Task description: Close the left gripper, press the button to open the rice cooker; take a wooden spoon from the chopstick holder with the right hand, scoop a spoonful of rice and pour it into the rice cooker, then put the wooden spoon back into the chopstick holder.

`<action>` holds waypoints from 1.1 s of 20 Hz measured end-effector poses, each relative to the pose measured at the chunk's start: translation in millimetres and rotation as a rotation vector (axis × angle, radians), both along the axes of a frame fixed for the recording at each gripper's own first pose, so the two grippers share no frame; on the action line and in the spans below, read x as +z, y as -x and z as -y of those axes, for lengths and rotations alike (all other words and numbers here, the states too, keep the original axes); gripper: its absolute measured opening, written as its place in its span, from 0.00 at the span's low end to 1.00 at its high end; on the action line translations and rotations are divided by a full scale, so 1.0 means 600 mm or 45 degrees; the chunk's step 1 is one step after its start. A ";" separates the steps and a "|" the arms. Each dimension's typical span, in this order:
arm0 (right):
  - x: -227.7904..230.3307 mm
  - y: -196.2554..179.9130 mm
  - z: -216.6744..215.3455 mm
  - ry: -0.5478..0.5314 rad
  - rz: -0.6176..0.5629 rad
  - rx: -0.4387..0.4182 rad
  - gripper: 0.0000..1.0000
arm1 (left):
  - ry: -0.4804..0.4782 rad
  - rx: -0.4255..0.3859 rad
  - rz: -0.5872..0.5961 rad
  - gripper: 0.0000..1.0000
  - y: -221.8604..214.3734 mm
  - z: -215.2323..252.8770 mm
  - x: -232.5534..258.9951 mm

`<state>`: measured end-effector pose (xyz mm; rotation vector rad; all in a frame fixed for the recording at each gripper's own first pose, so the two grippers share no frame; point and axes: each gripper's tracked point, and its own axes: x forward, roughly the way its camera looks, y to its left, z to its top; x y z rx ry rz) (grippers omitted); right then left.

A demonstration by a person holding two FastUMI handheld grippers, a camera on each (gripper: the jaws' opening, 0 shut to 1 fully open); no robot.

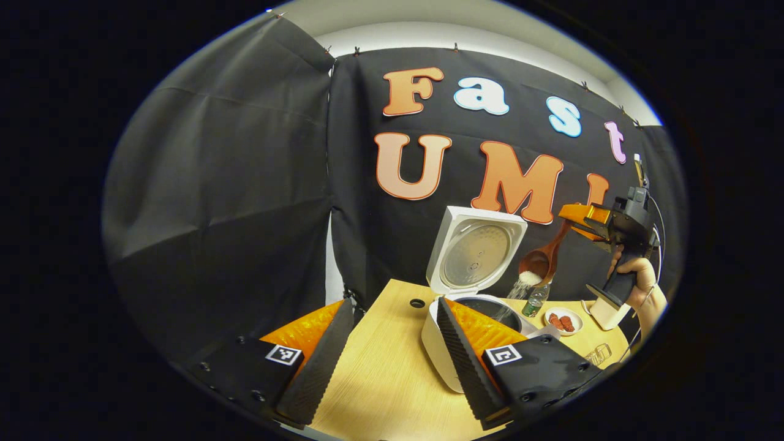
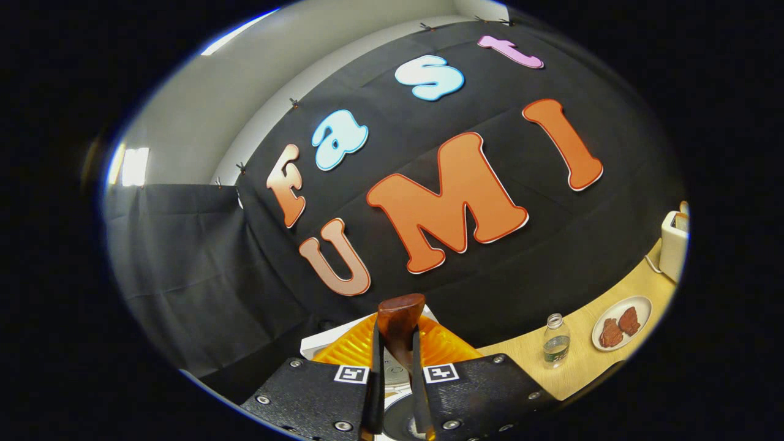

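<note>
While rice (image 1: 528,280) spills from the tilted wooden spoon (image 1: 542,257), the rice cooker (image 1: 456,331) stands open on the surface (image 1: 380,373).
Left hand-held gripper (image 1: 392,352) gapes empty; at three o'clock, right hand-held gripper (image 1: 579,215) clamps the stiff, light spoon's handle, likely the sensible hold.

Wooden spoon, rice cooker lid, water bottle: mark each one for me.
wooden spoon (image 1: 541,260): left gripper view, on its bowl.
rice cooker lid (image 1: 476,256): left gripper view, on the inner plate.
water bottle (image 2: 556,344): right gripper view, on its body.

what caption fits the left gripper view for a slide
Right gripper tips wooden spoon, pouring rice into open rice cooker.
</note>
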<state>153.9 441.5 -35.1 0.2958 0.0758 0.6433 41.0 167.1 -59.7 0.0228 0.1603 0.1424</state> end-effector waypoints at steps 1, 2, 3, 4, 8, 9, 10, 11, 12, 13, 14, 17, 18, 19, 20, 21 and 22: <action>0.003 0.003 -0.003 0.016 0.018 0.008 0.18 | -0.001 -0.004 0.002 0.92 0.000 0.000 0.003; 0.004 0.007 -0.005 0.032 0.034 0.016 0.18 | -0.002 -0.005 0.003 0.93 0.000 0.000 0.003; 0.005 0.011 -0.009 0.048 0.048 0.030 0.18 | -0.001 -0.007 0.003 0.93 0.000 0.001 0.005; 0.007 0.016 -0.012 0.063 0.061 0.045 0.18 | 0.002 -0.009 0.001 0.93 0.002 0.001 0.004; 0.005 0.028 -0.025 0.156 0.144 0.076 0.18 | 0.004 -0.020 0.011 0.93 0.006 0.006 0.009; 0.000 0.033 -0.031 0.190 0.164 0.087 0.18 | -0.002 -0.018 0.013 0.93 0.006 0.004 0.010; -0.004 0.038 -0.034 0.222 0.183 0.100 0.18 | -0.006 -0.015 0.012 0.93 0.008 0.002 0.010; -0.006 0.045 -0.038 0.250 0.204 0.112 0.18 | -0.004 -0.015 0.010 0.93 0.009 0.002 0.009; -0.007 0.051 -0.045 0.273 0.221 0.130 0.18 | 0.003 -0.016 0.010 0.93 0.011 0.002 0.010; -0.009 0.059 -0.051 0.294 0.237 0.152 0.18 | 0.009 -0.017 0.011 0.93 0.014 0.002 0.010; -0.012 0.067 -0.056 0.318 0.255 0.172 0.18 | 0.011 -0.014 0.011 0.93 0.015 0.001 0.012; -0.012 0.081 -0.066 0.382 0.319 0.212 0.18 | 0.004 0.002 0.013 0.94 0.022 -0.007 0.012; -0.015 0.092 -0.070 0.391 0.328 0.225 0.18 | 0.003 0.005 0.013 0.93 0.024 -0.008 0.012; -0.018 0.095 -0.072 0.394 0.327 0.234 0.18 | 0.003 0.006 0.012 0.93 0.025 -0.009 0.012; -0.019 0.093 -0.071 0.398 0.324 0.238 0.18 | 0.002 0.009 0.011 0.93 0.027 -0.009 0.012; -0.020 0.095 -0.068 0.399 0.316 0.240 0.18 | 0.002 0.010 0.012 0.93 0.029 -0.008 0.012; -0.018 0.095 -0.063 0.394 0.310 0.234 0.18 | 0.002 0.012 0.013 0.94 0.032 -0.007 0.014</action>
